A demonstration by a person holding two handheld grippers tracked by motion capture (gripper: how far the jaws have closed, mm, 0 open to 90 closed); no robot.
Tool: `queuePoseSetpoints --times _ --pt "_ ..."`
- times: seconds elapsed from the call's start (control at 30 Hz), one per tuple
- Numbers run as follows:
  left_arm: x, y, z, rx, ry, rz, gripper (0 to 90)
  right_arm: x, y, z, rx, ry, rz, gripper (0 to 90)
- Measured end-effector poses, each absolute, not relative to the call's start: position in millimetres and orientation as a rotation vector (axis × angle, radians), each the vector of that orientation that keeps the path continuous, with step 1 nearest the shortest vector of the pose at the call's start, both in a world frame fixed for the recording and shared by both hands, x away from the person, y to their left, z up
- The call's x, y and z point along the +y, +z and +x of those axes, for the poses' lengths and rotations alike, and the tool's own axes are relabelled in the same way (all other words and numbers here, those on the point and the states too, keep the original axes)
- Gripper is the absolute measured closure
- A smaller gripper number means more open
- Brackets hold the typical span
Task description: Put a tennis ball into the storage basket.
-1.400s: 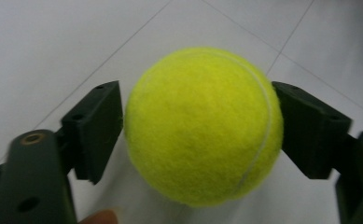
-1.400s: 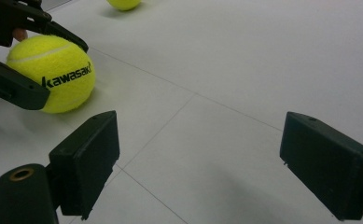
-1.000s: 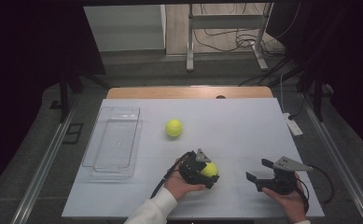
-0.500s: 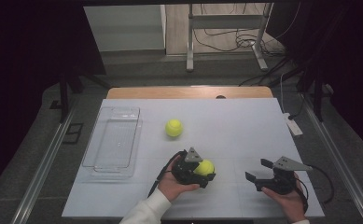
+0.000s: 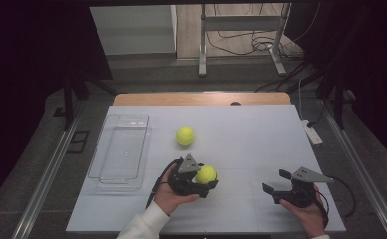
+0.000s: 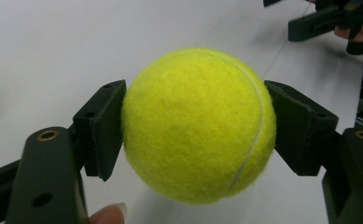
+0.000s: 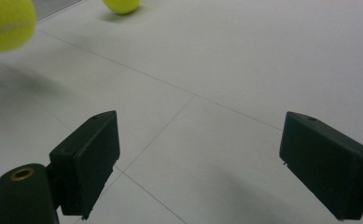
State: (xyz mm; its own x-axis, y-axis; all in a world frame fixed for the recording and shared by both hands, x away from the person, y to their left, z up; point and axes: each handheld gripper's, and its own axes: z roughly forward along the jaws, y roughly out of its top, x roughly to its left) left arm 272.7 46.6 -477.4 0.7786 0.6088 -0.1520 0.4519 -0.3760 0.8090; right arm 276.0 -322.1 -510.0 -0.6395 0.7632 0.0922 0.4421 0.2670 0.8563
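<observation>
- Grip state: the left gripper is clamped on a ball at lower centre of the high view. In the left gripper view both pads press the ball at its widest line, one on each side — a centred hold, judged secure.
- The right gripper sits at lower right of the high view with its jaws spread and nothing between them; in its own view only bare table lies between the pads.
- Likely step: carry the held ball to the clear tray at centre left. This is a judgement from the layout, not a seen move.
- Keep the squeeze constant during the carry; the felt surface compresses, so a slackened grip could let the ball roll out.
- Keep the ball above the tray rim on approach, then lower inside the walls before opening.
- Release low — a dropped ball will bounce out of a shallow tray.
- Route clear of the second ball, which lies above the held one, near the tray, and would roll if nudged.
- Keep the right gripper parked, well apart from the path.
</observation>
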Motion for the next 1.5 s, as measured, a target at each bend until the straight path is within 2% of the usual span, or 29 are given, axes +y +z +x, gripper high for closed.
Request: queuePoseSetpoints --times 1.5 --pt "96.5 -444.1 278.1 0.844 0.279 1.897 26.8 -321.1 -509.8 276.3 2.208 1.314 1.091 12.9"
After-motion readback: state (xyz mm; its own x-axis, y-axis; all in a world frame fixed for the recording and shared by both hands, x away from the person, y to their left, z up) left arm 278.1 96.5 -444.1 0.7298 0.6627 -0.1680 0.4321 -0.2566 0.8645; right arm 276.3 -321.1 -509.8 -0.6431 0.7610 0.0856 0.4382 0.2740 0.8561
